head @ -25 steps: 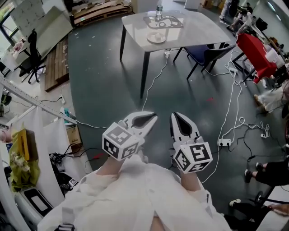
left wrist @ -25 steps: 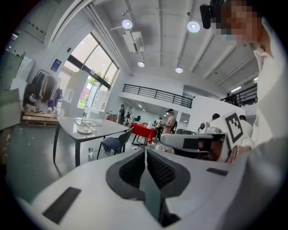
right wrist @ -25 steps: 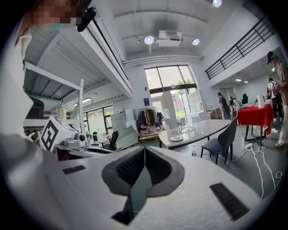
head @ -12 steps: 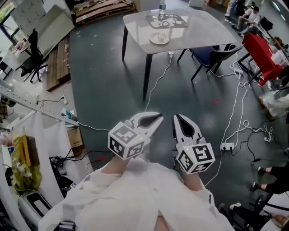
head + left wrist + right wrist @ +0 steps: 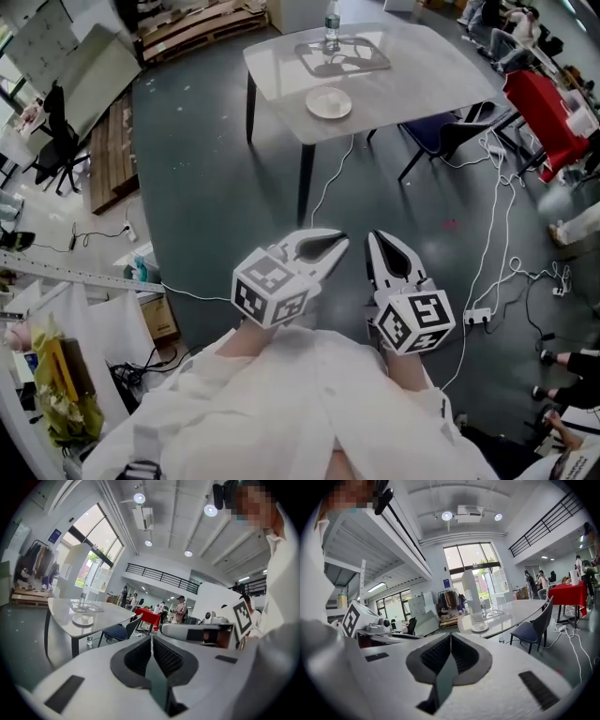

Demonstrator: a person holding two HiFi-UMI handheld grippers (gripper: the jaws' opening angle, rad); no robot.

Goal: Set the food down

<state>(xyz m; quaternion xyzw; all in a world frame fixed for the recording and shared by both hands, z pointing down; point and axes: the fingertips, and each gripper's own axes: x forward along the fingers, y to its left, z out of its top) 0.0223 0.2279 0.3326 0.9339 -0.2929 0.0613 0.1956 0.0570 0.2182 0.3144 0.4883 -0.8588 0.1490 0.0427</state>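
Both grippers are held close to the person's chest, well short of the grey table [image 5: 441, 80]. My left gripper [image 5: 339, 242] is shut with nothing between its jaws, and its own view [image 5: 151, 639] shows the pads pressed together. My right gripper [image 5: 375, 237] is likewise shut and empty, with its tips [image 5: 450, 637] meeting. A white plate [image 5: 329, 103] lies on the table near its front edge; it also shows as the plate [image 5: 83, 619] and the plate [image 5: 480, 627]. Behind it stand a clear tray [image 5: 343, 56] and a water bottle [image 5: 331, 21]. I see no food in either gripper.
A blue chair [image 5: 441, 131] is tucked under the table's right side, a red-covered table [image 5: 548, 98] beyond it. Cables and a power strip [image 5: 478, 316] trail over the dark floor. Wooden pallets [image 5: 108, 141] lie at the left, boxes and clutter by a white rail [image 5: 75, 272].
The head view has shifted, so the table sits slightly lower and more to the left in frame. Both grippers stay shut and hold their place near the chest.
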